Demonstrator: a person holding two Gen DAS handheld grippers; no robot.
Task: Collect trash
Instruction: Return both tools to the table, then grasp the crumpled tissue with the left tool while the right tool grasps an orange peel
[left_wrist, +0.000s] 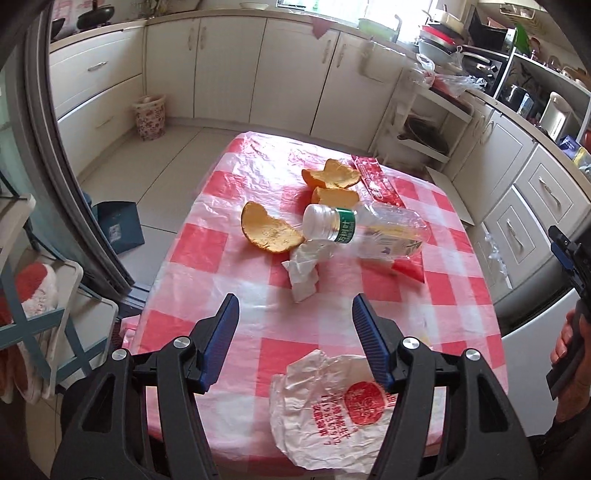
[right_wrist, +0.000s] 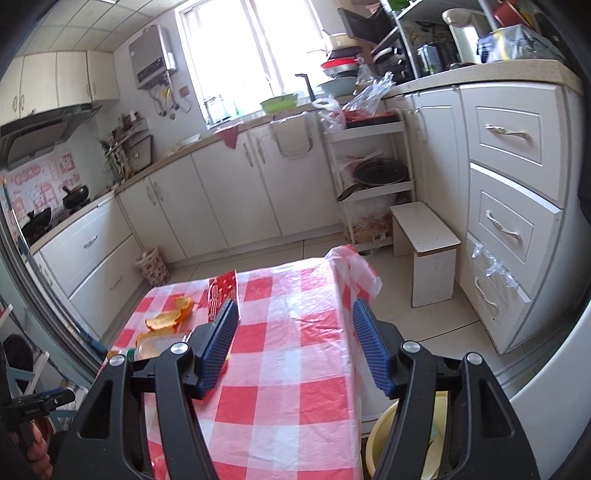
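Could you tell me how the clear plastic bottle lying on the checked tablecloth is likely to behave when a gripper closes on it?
The bottle looks empty, so probably light. Its thin clear wall may dent under the pads. Lying on its side, it could roll if nudged.

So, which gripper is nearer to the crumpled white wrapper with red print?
Left. The left gripper hangs open directly above the wrapper at the table's near edge. The right gripper, also open, is off beside the table's far side.

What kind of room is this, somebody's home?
Most likely a home kitchen: cream cabinets run along the walls, pans sit on a stove, and a small table with a red checked cloth stands in the middle.
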